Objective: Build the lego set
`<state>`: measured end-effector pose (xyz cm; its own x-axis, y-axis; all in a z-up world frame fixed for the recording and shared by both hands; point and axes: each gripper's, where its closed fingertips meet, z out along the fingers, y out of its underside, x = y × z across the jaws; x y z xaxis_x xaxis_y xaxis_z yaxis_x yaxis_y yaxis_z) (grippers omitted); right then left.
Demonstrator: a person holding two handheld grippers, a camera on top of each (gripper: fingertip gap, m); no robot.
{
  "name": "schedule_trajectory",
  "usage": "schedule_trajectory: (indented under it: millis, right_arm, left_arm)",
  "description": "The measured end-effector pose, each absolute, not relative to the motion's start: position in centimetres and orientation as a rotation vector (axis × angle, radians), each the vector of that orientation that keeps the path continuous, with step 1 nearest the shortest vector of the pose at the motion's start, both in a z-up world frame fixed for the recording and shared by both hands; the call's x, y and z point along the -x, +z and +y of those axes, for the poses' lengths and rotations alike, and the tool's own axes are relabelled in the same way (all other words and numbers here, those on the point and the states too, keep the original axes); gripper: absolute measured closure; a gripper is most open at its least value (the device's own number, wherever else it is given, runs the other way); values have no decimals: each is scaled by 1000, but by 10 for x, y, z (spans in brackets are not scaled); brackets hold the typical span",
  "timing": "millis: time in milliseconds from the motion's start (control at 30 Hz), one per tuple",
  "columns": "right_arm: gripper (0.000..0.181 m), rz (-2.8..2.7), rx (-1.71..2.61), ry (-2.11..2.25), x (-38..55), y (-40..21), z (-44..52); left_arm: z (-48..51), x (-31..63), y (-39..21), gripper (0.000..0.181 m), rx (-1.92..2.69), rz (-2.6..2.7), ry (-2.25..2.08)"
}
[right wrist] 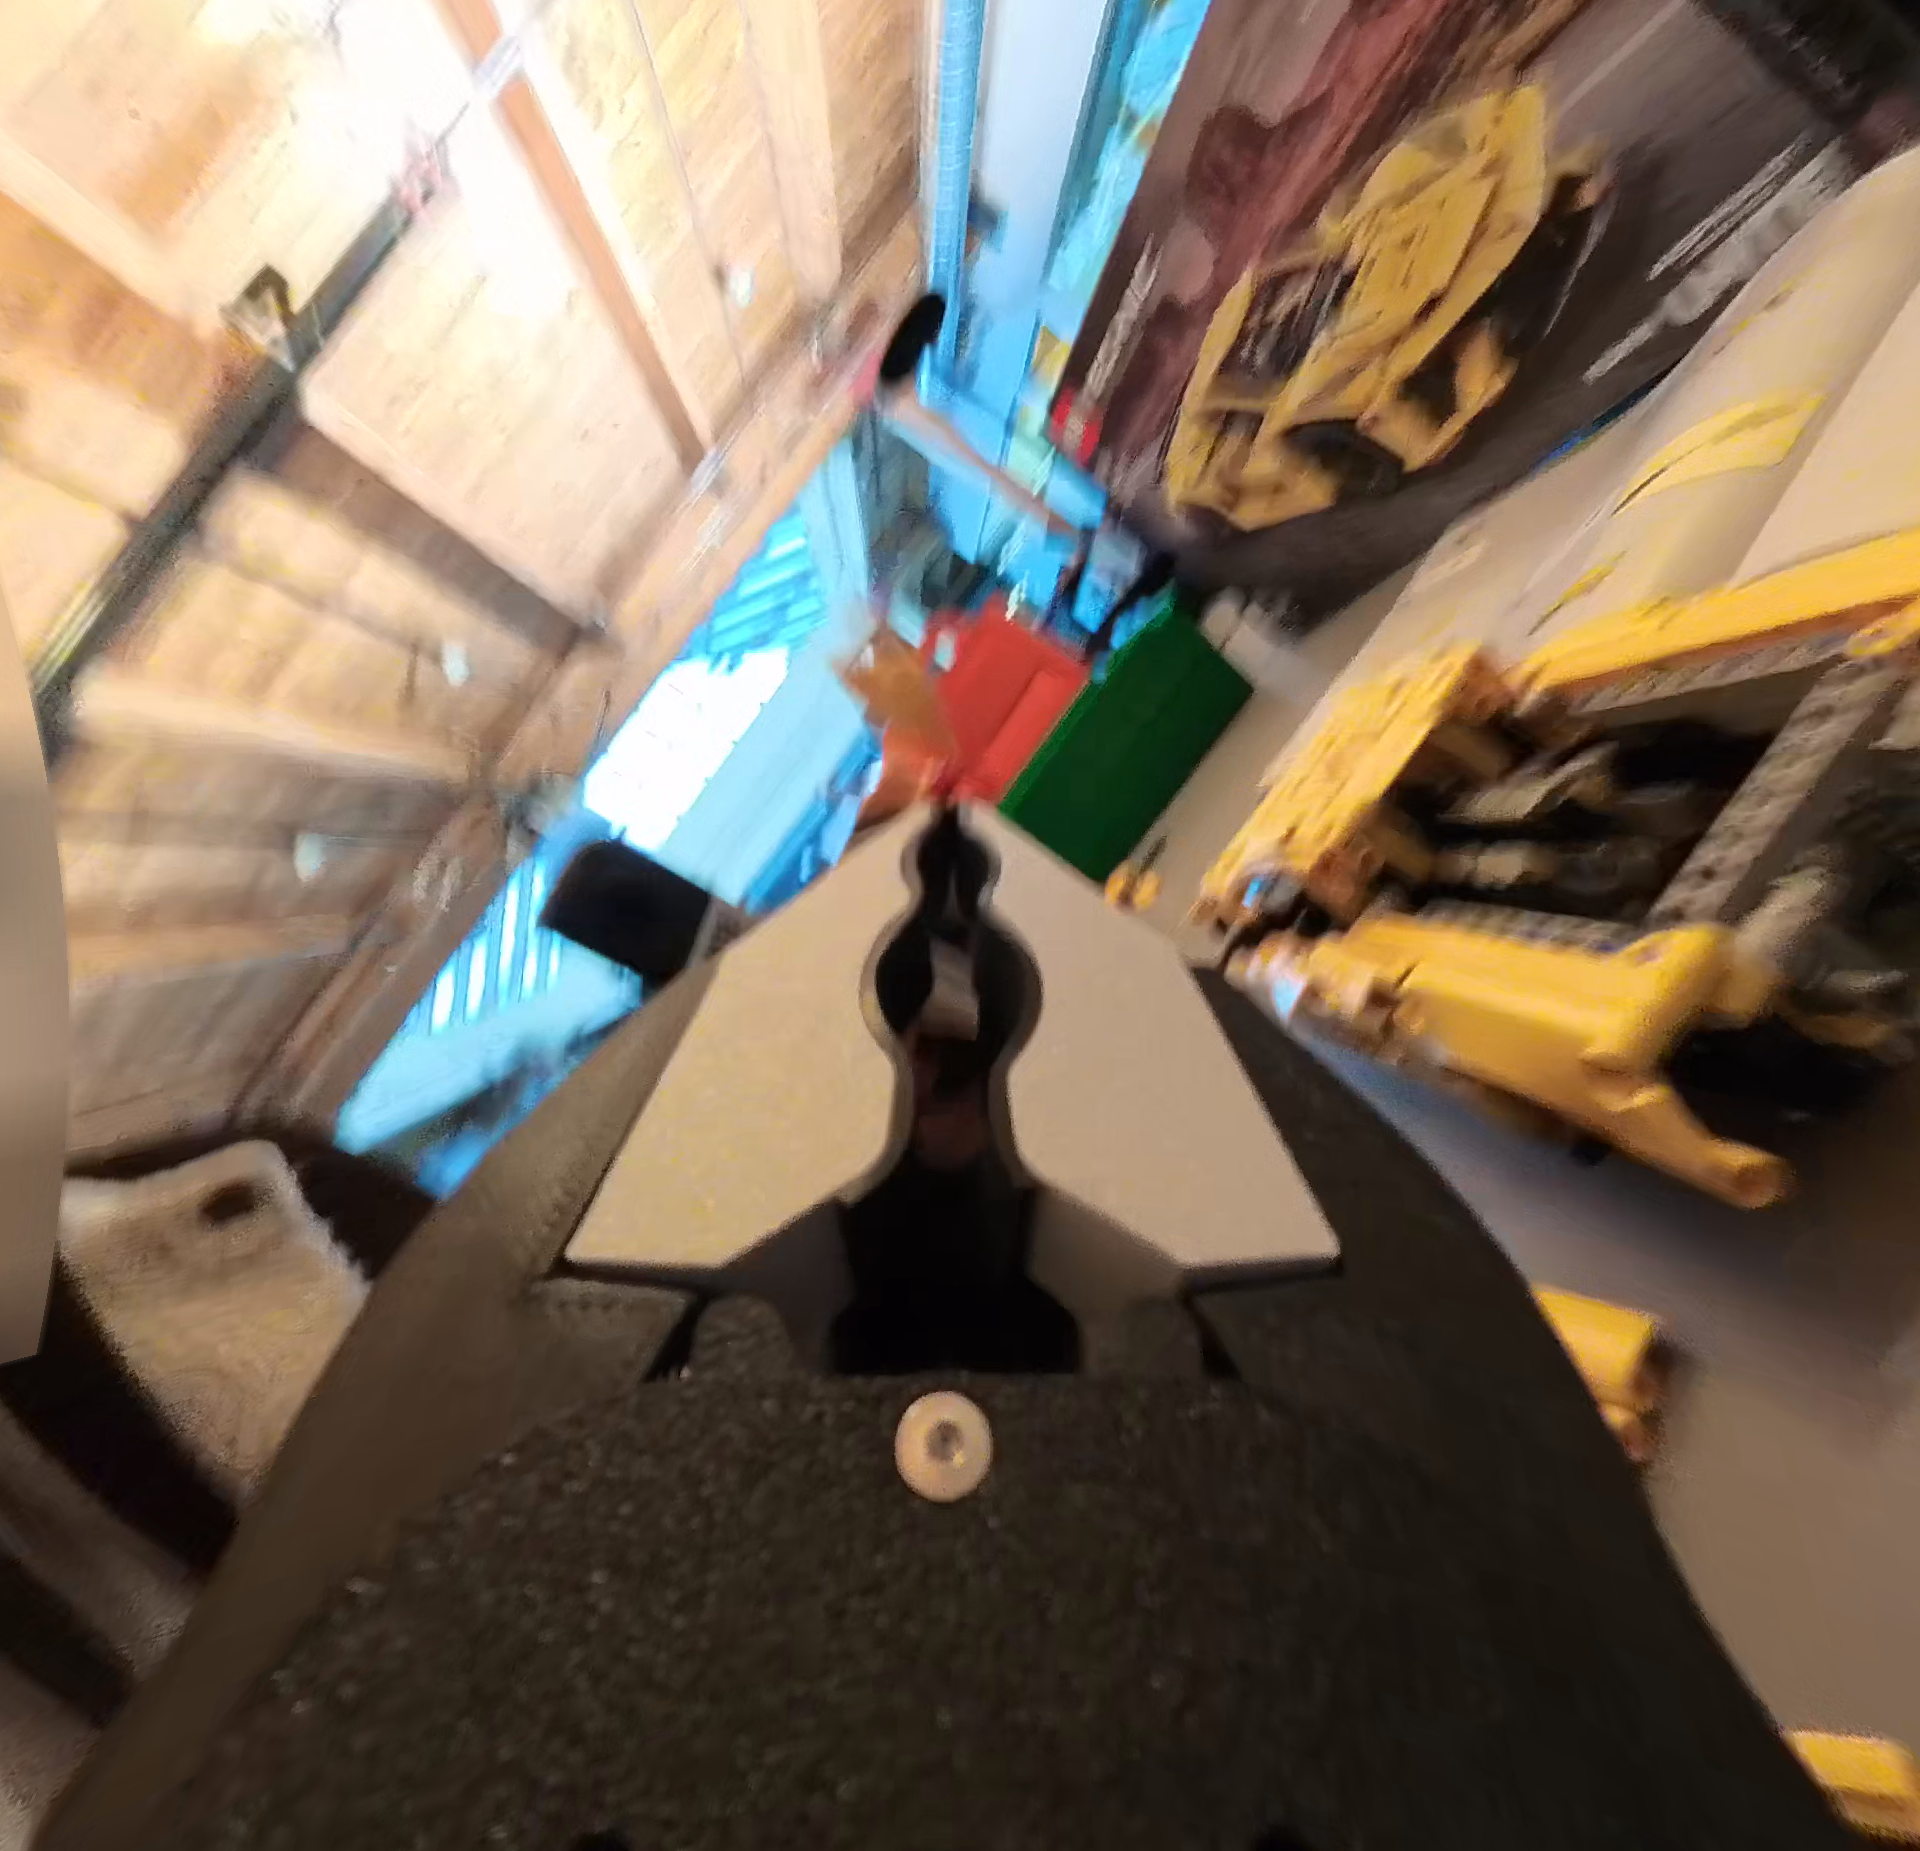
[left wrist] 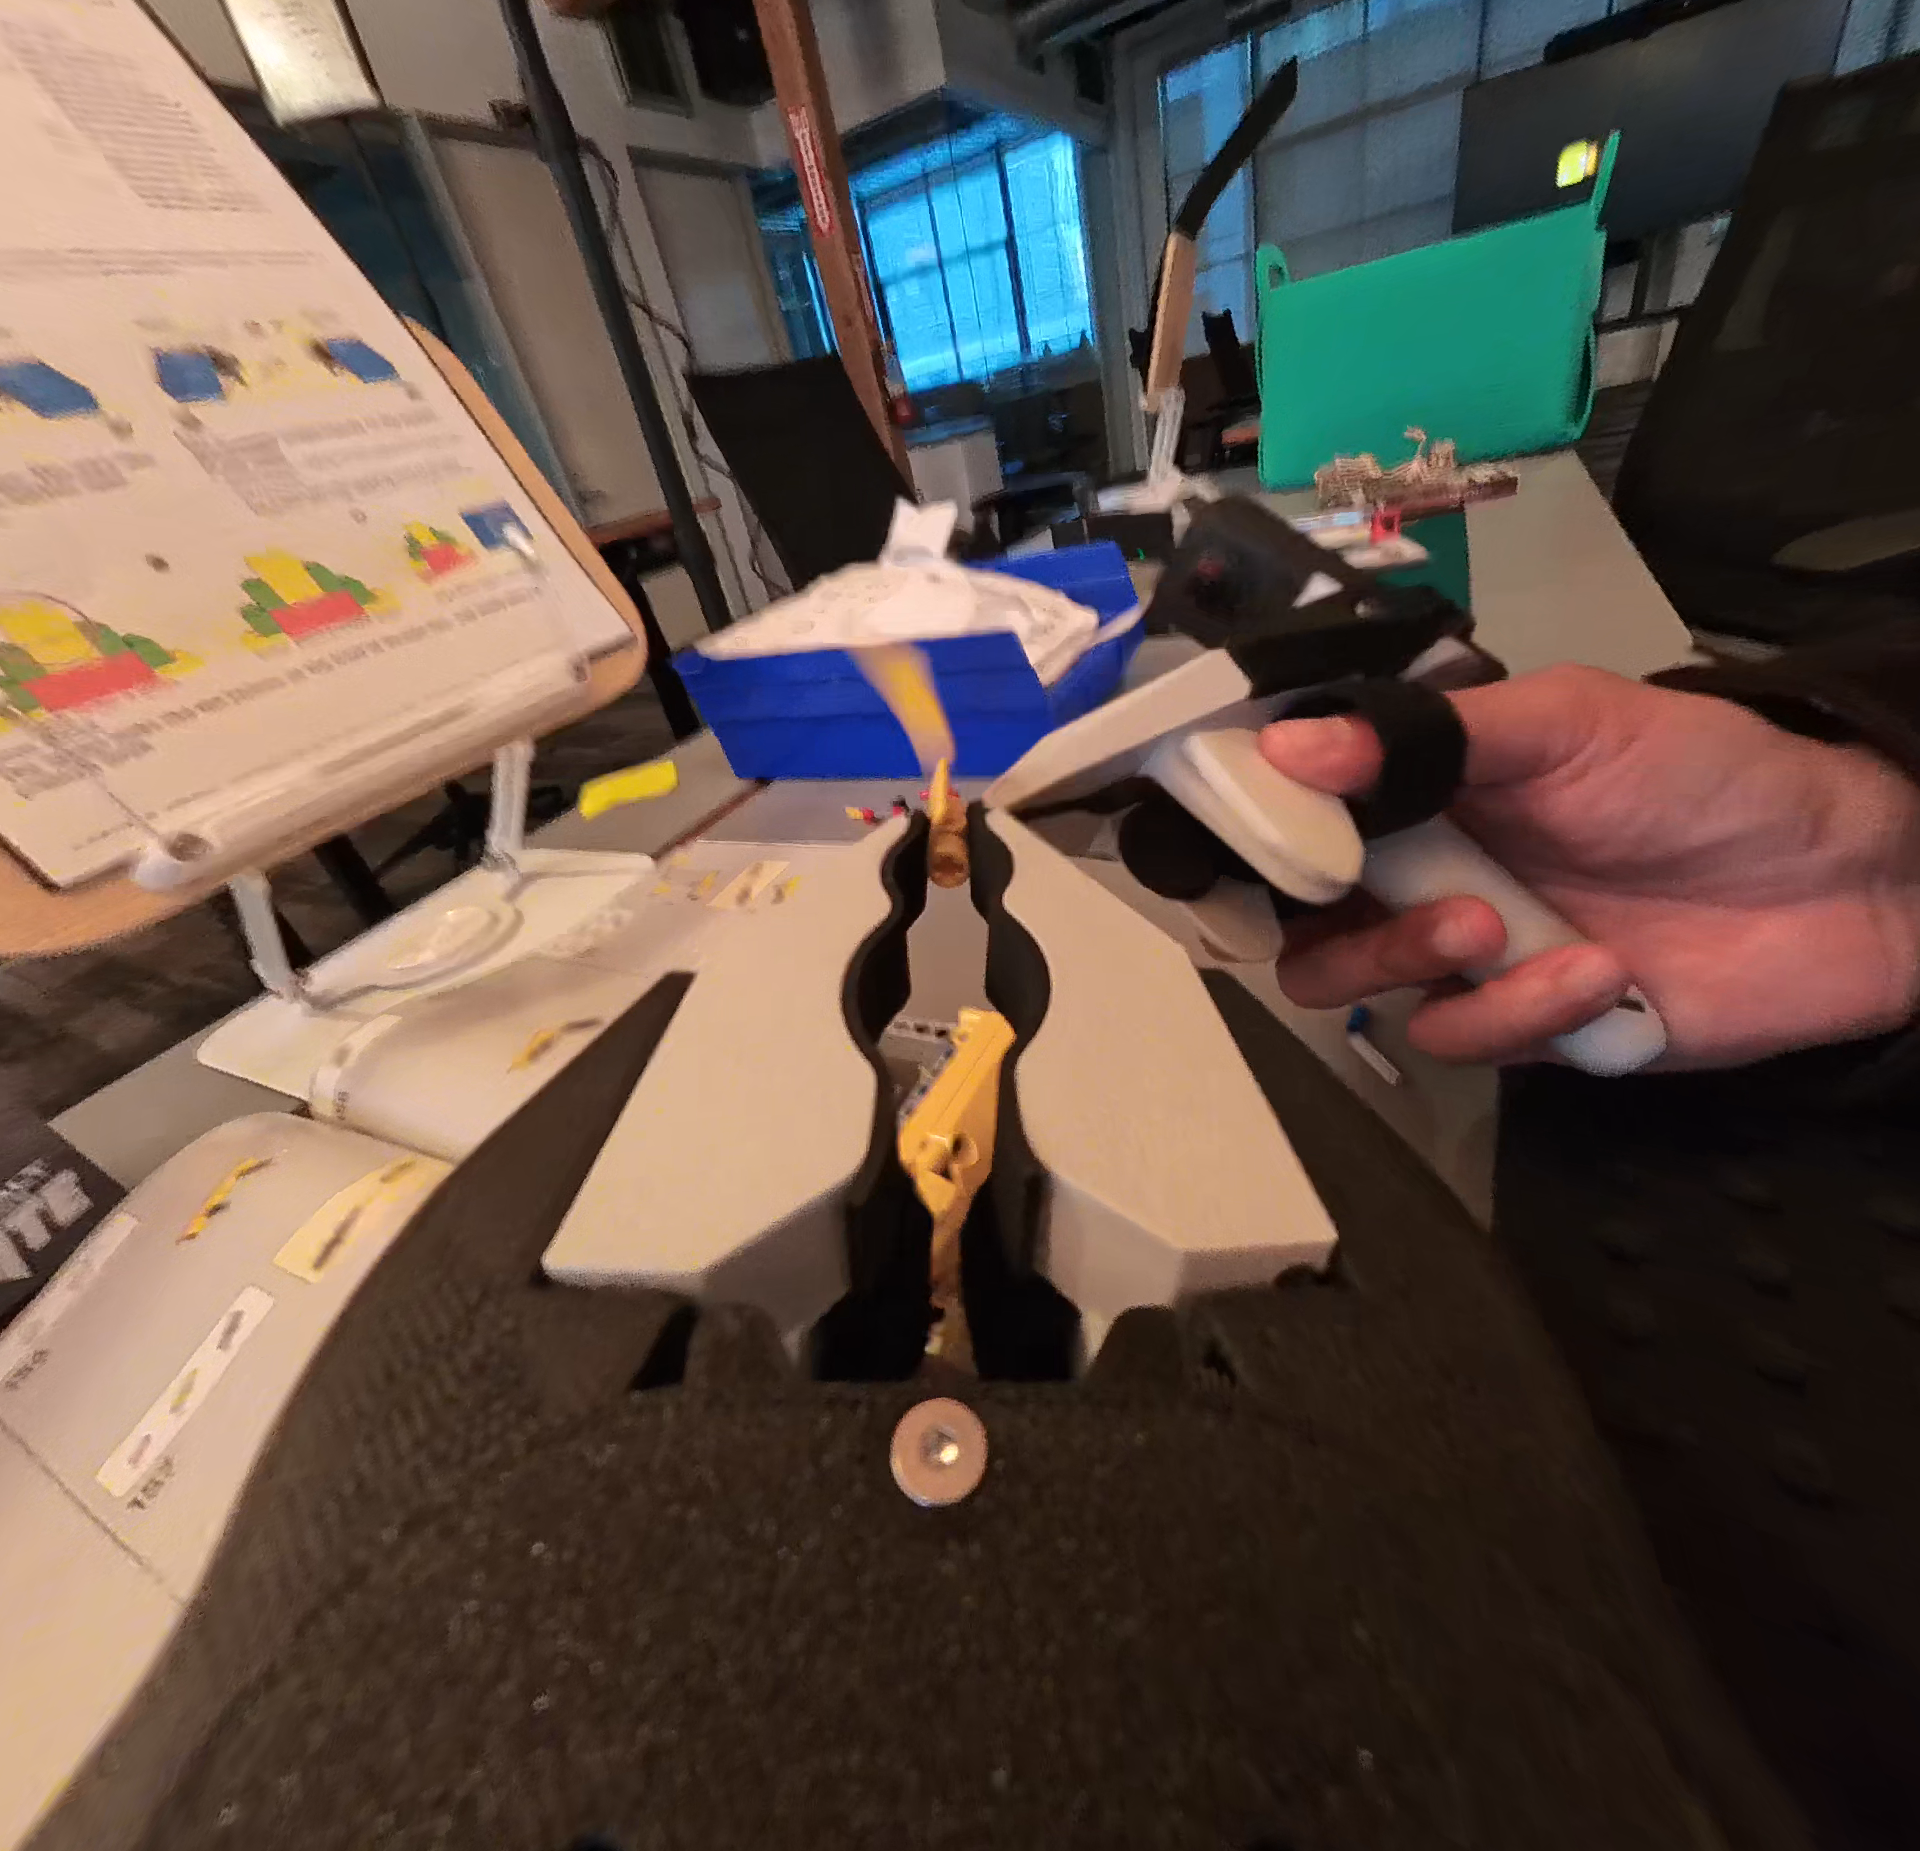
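In the left wrist view my left gripper [left wrist: 943,845] is shut on a small tan lego piece [left wrist: 945,851] at its fingertips. A thin yellow tip [left wrist: 940,778] sticks up out of the piece, with a blurred yellow-orange streak above it. A yellow lego part [left wrist: 956,1115] shows lower down in the gap between the fingers. A hand [left wrist: 1662,866] holds my right gripper, whose grey finger [left wrist: 1122,721] reaches in from the right, close to the left fingertips. In the blurred right wrist view my right gripper [right wrist: 943,814] has its fingertips together. An orange-red blur [right wrist: 914,721] lies just beyond them.
An instruction board [left wrist: 260,451] on a white stand is at the left. A blue bin [left wrist: 831,710] with a white bag stands behind, and a green bin [left wrist: 1423,347] farther right. The right wrist view shows a yellow lego model [right wrist: 1507,866], its box [right wrist: 1351,295], and red [right wrist: 997,689] and green [right wrist: 1132,741] bins. The grippers are tip to tip, or close to it.
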<state>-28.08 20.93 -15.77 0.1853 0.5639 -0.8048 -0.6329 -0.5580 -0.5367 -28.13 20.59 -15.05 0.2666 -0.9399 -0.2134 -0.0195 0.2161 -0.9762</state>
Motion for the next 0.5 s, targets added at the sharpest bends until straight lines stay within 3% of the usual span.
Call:
schedule_trajectory:
  millis: [100,333,500]
  right_arm:
    - [181,-138,1586,1611,327,-165,191]
    - [181,-312,1589,1184,264,-151,199]
    - [181,-366,1575,945,221,-154,208]
  left_arm:
    - [219,286,-152,175,1221,1063,-881]
    - [191,284,-156,175,1175,1175,-1005]
    - [204,313,-178,175,1295,1151,-865]
